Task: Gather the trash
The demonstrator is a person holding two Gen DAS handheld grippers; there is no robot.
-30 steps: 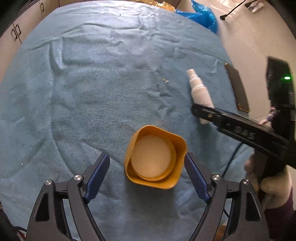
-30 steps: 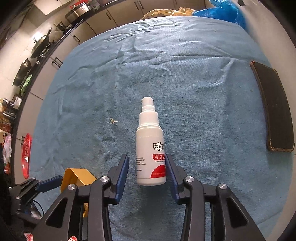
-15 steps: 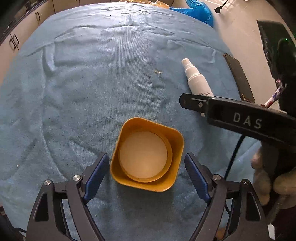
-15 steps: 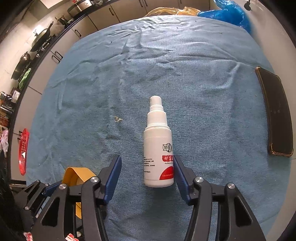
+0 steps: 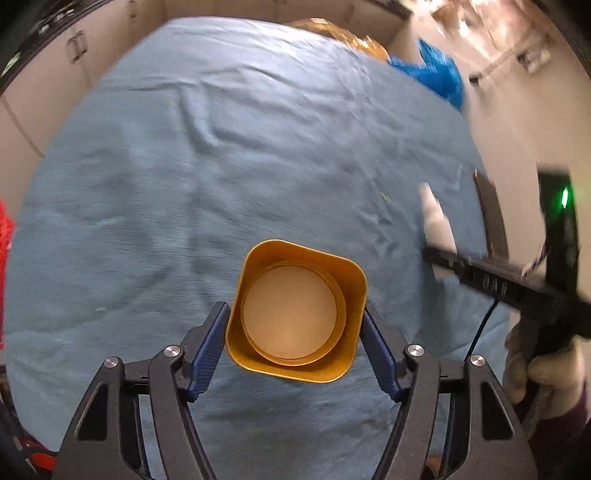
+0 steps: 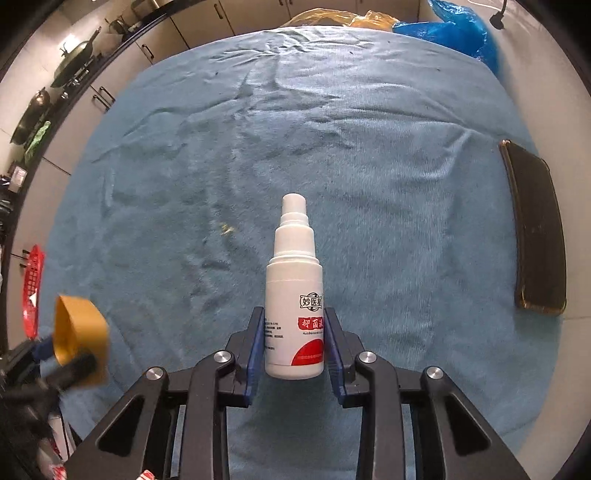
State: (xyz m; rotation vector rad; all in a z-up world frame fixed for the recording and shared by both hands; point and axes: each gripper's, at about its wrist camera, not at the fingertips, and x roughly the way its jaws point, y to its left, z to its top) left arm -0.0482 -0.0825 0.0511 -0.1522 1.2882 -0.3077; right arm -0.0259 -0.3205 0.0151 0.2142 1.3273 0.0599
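My left gripper (image 5: 295, 325) is shut on a yellow square cup (image 5: 297, 312), its blue pads pressed against both sides, and holds it above the blue cloth (image 5: 221, 166). My right gripper (image 6: 294, 325) is shut on a white spray bottle (image 6: 294, 295) with a red label, nozzle pointing away. The bottle (image 5: 436, 225) and the right gripper's black body show blurred at the right of the left wrist view. The cup (image 6: 79, 332) shows at the lower left of the right wrist view.
A black phone (image 6: 535, 229) lies near the cloth's right edge. A small yellowish scrap (image 6: 226, 229) lies on the cloth left of the bottle. Blue (image 6: 458, 29) and yellow (image 6: 332, 16) plastic bags lie beyond the far edge. Cabinets stand at the left.
Both grippers closed: the left onto the yellow cup, the right onto the spray bottle. The left wrist view is now motion-blurred and the cup appears lifted off the cloth.
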